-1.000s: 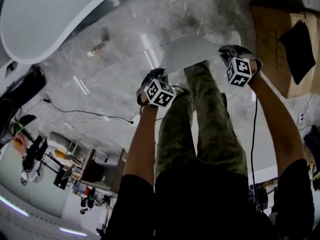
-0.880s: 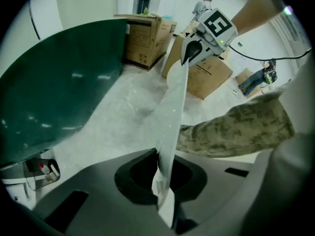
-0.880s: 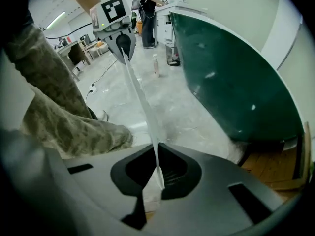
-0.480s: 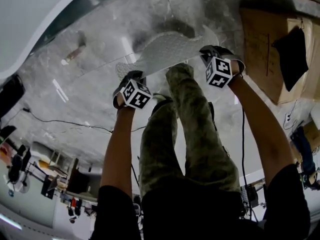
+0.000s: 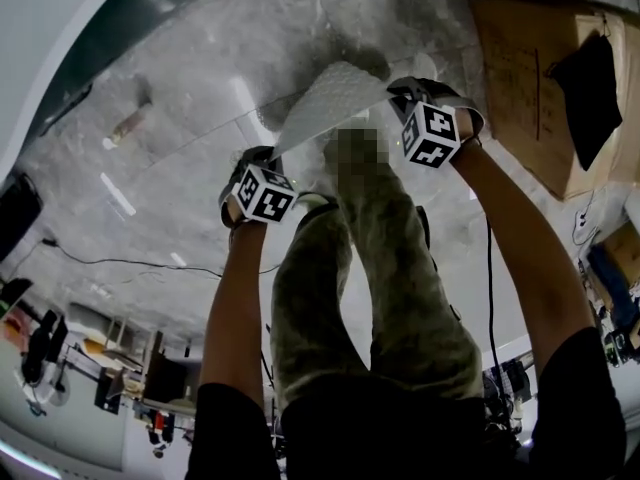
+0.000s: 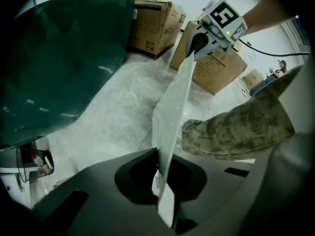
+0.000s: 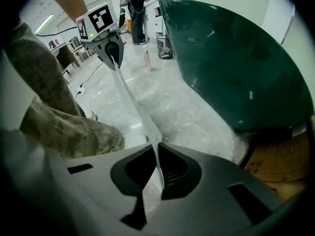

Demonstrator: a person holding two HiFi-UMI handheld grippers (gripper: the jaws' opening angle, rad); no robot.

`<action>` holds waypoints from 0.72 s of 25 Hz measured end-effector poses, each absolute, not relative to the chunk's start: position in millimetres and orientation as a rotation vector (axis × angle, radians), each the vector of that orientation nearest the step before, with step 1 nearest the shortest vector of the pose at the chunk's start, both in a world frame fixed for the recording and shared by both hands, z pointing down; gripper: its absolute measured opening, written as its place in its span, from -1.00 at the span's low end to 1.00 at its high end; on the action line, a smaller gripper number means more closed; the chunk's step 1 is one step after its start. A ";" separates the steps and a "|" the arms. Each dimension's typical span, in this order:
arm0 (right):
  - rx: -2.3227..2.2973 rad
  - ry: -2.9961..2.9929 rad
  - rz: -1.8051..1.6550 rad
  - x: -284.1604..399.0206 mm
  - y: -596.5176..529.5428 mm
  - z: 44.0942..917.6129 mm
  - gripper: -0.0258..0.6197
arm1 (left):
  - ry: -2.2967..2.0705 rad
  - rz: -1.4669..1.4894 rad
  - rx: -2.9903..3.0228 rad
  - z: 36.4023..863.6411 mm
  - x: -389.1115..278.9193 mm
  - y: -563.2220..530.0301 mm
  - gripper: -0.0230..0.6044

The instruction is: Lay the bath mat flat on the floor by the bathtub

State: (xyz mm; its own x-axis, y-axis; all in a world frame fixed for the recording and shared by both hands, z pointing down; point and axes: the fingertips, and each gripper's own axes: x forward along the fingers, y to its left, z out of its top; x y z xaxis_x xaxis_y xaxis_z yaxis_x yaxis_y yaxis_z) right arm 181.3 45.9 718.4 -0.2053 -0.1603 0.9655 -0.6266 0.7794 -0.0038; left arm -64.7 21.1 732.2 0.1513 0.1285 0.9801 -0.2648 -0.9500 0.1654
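A white textured bath mat (image 5: 335,98) hangs stretched between my two grippers above the grey marble floor. My left gripper (image 5: 256,173) is shut on one corner of the mat (image 6: 172,102), which runs edge-on up from its jaws. At the other corner my right gripper (image 5: 416,106) is shut on the mat (image 7: 132,100). Each gripper view shows the other gripper: the right gripper (image 6: 199,42) and the left gripper (image 7: 112,50). The bathtub (image 5: 60,38), with its white rim and dark green side (image 6: 54,68), lies to the left. The person's camouflage legs (image 5: 380,268) stand just behind the mat.
Cardboard boxes (image 5: 530,88) with a black cloth (image 5: 585,78) on them stand at the right. A bottle (image 5: 130,123) lies on the floor near the tub, and a black cable (image 5: 120,261) runs across at the left. A bin (image 7: 165,45) stands by the tub's far end.
Both grippers have sunk toward the floor with the mat still gripped. The mat now hangs lower and more bunched between them.
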 end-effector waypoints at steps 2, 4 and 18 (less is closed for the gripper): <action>0.639 -1.760 0.461 178.3 41.1 720.3 -0.84 | -0.151 1.882 2.139 737.5 -68.6 17.7 -0.84; 0.659 -1.761 0.446 176.1 33.1 721.4 -0.84 | -0.185 1.900 2.160 741.2 -70.4 7.0 -0.84; 0.779 -1.760 0.259 184.9 -53.0 761.4 -0.83 | -0.457 1.864 2.347 781.5 -61.4 -92.1 -0.84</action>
